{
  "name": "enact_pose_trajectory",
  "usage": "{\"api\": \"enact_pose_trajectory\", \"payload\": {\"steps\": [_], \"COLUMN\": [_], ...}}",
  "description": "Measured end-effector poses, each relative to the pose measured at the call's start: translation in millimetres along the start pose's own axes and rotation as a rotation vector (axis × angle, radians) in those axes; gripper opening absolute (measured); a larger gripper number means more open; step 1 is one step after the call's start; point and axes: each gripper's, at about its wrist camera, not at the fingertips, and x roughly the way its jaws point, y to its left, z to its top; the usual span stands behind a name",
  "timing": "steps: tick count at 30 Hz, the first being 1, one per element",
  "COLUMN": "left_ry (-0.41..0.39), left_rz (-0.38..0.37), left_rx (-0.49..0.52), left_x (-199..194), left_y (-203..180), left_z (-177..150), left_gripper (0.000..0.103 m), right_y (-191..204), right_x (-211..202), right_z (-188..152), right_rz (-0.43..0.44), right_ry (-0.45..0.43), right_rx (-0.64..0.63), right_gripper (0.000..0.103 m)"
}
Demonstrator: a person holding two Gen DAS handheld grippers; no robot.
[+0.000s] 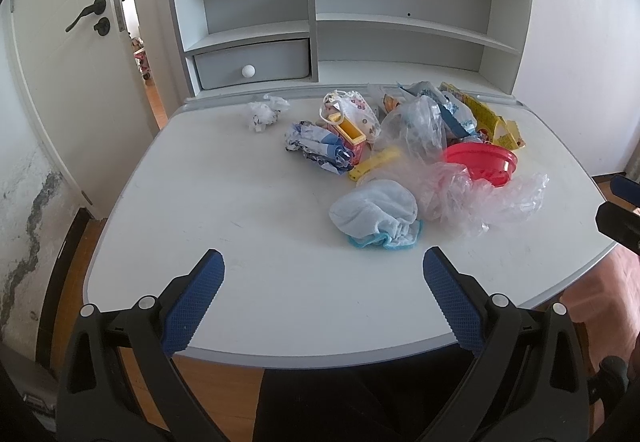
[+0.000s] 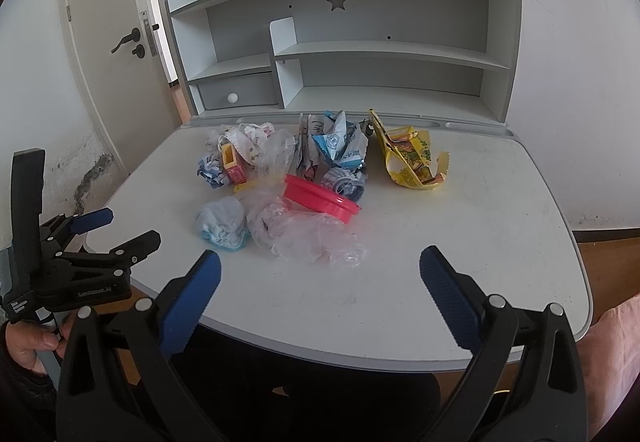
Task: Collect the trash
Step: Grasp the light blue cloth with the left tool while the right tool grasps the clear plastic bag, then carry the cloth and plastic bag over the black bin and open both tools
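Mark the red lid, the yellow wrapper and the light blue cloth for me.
red lid [image 2: 320, 197]: right wrist view, on its flat top.
yellow wrapper [image 2: 412, 161]: right wrist view, on its printed middle.
light blue cloth [image 1: 374, 213]: left wrist view, on its rounded top.

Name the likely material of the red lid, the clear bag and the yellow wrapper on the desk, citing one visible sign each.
Red lid: probably hard plastic, smooth and glossy. Clear bag: thin plastic film, see-through and crinkled. Yellow wrapper: printed, torn, holding sharp creases; probably plastic or foil film.
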Motion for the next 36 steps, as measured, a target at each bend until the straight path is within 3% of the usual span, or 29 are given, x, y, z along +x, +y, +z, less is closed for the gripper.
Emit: {"api": "enact_pose_trajectory", "payload": {"steps": [8,12,16,17,19,20,23,32,33,35,36], "left_ry": [0.066,0.078,0.097,0.097,0.106,0.120,0.105,0.074,0.076,0.076,0.074], "left_rz": [-0.045,-0.039,-0.041,-0.044,-0.063,-0.083,-0.120,-0.110,-0.107,-0.103,-0.101], "left_rx": [0.008,0.097,0.115,0.119,0.133,0.129,0.101,0.056,0.050,0.038,0.033], "left_x": [35,65,86,88,91,93,81,41,39,36,34], "left_y": [-8,-27,-32,-32,-32,-30,-18,27,31,36,40], "left_z": [8,17,21,21,21,20,18,-2,-5,-9,-9], "left_gripper": [0.097,0.097,0.096,0.093,0.054,0.029,0.019,0.019,0.019,0.019,0.019], "right_y": [-7,-14,-16,-16,-16,-16,-10,21,25,30,33], "right_x": [7,14,23,26,33,36,53,112,118,124,128], "right_z": [-3,-6,-9,-10,-8,-8,-6,9,10,11,11], "right_rz": [-0.004,-0.009,-0.012,-0.011,0.009,0.022,0.060,0.043,0.030,0.013,0.051], "right_ry": [0.020,0.036,0.054,0.062,0.075,0.084,0.113,0.192,0.196,0.199,0.215], "right_rx": [0.007,0.019,0.015,0.015,0.021,0.024,0.022,-0.014,-0.029,-0.038,-0.033], "right_gripper": [0.096,0.096,0.096,0.096,0.096,0.096,0.096,0.093,0.083,0.052,0.022]}}
